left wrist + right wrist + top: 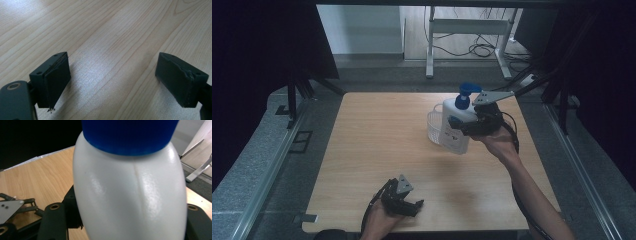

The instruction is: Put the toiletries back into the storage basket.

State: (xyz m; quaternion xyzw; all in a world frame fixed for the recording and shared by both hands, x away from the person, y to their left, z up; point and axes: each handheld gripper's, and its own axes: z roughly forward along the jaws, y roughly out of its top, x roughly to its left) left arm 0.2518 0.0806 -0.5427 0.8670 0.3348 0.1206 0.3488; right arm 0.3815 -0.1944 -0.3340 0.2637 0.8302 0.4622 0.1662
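Between the fingers of the right gripper [470, 125] sat a white pump bottle [455, 126] with a blue pump head [466, 95], gripped across its body and held upright at the far right of the desk [377, 150]; whether its base touched the wood or hung just above it could not be told. In the right gripper view the fingers pressed either flank of the smooth, glossy shell, below the blue collar. The plastic looked slick and probably gave a little under a squeeze, so a hold on the broad middle seemed safer than one near the tapering shoulder. How full it was could not be seen, so its weight stayed a guess. Just beyond the bottle stood a clear plastic cup [433, 126], apparently empty. The left gripper [404, 200] rested at the near edge, its fingers [53, 81] spread wide over bare wood, holding nothing.
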